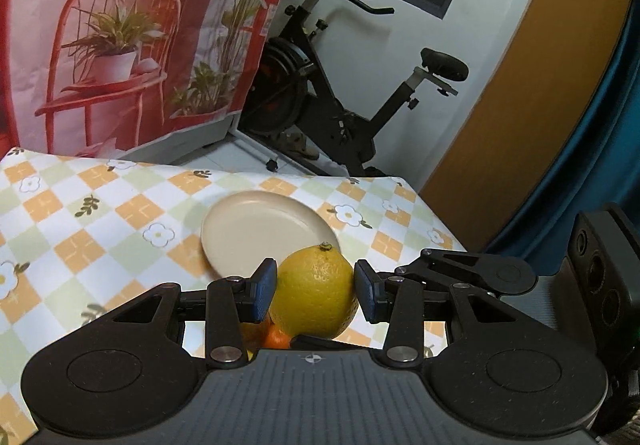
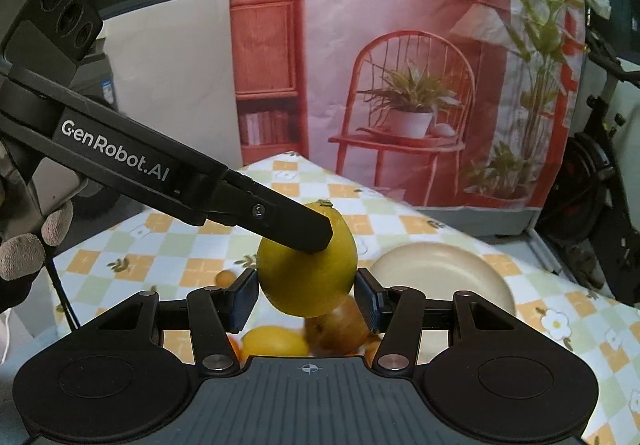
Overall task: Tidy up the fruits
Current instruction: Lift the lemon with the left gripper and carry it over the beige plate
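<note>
A yellow lemon with a small stem stub hangs above the table. My left gripper is shut on it, a blue pad pressing each side. The right wrist view shows the same lemon between the blue pads of my right gripper, which is shut on it too. One black finger of the left gripper lies across the lemon's upper front. An empty beige plate sits on the table just beyond the lemon. Below it lie a yellow fruit, a brownish fruit and a small orange one.
The table wears a cloth chequered in orange and green with flowers. A pink printed backdrop hangs behind it. An exercise bike stands past the far edge. A gloved hand holds the left gripper's handle.
</note>
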The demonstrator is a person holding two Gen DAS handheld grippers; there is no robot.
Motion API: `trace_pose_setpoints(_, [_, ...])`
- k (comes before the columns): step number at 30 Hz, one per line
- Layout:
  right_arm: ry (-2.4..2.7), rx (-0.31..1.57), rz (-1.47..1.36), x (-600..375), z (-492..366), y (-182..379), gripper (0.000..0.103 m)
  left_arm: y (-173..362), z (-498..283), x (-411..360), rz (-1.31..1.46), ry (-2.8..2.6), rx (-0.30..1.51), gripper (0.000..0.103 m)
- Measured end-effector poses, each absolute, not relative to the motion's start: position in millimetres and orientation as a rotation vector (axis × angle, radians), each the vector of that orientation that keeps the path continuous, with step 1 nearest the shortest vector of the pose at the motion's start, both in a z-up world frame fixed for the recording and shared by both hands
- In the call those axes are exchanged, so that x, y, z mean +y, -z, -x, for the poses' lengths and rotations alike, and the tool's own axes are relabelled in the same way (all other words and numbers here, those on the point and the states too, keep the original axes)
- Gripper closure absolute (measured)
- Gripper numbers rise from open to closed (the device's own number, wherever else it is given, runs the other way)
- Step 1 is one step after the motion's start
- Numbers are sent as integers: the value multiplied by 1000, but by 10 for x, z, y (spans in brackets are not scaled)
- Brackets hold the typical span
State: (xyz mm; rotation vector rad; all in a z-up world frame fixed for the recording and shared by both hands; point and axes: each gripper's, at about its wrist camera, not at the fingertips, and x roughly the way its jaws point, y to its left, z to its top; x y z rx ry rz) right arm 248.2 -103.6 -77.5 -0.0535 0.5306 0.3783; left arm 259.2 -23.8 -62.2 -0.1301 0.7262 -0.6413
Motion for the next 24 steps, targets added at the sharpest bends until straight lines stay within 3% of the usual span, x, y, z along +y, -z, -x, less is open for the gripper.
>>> trace_pose_setpoints(24, [-394,699,6,-1595,-3913,1506,54,1318,-4010,-460,173,632,923,58])
